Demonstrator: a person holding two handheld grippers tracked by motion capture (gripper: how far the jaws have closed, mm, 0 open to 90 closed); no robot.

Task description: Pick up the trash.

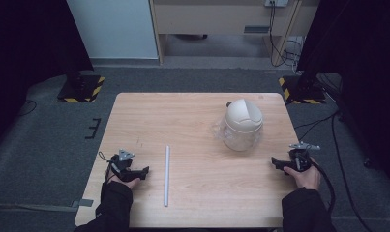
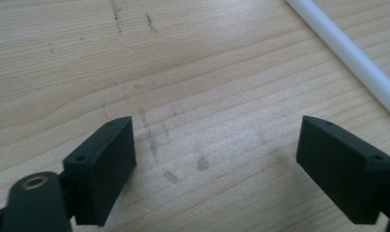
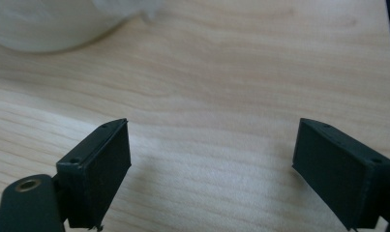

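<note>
A small white bin with a domed swing lid (image 1: pixel 243 124) stands right of the table's middle, a clear plastic liner bunched around it; its blurred side (image 3: pixel 47 24) fills the upper left of the right gripper view. A thin white rod (image 1: pixel 167 175) lies lengthwise left of centre and crosses the upper right corner of the left gripper view (image 2: pixel 352 53). My left gripper (image 1: pixel 145 170) rests low near the front left, open, jaws wide apart over bare wood (image 2: pixel 217 154), just left of the rod. My right gripper (image 1: pixel 276 163) sits at the right edge, open, nothing between its jaws (image 3: pixel 212 164).
The light wooden table (image 1: pixel 192 111) stands on grey carpet. Two stand bases with yellow-black striped edges (image 1: pixel 81 89) (image 1: pixel 304 89) sit beyond its far corners. Cables trail on the floor at the right (image 1: pixel 347 159). Faint dark scuffs mark the wood (image 2: pixel 154 140).
</note>
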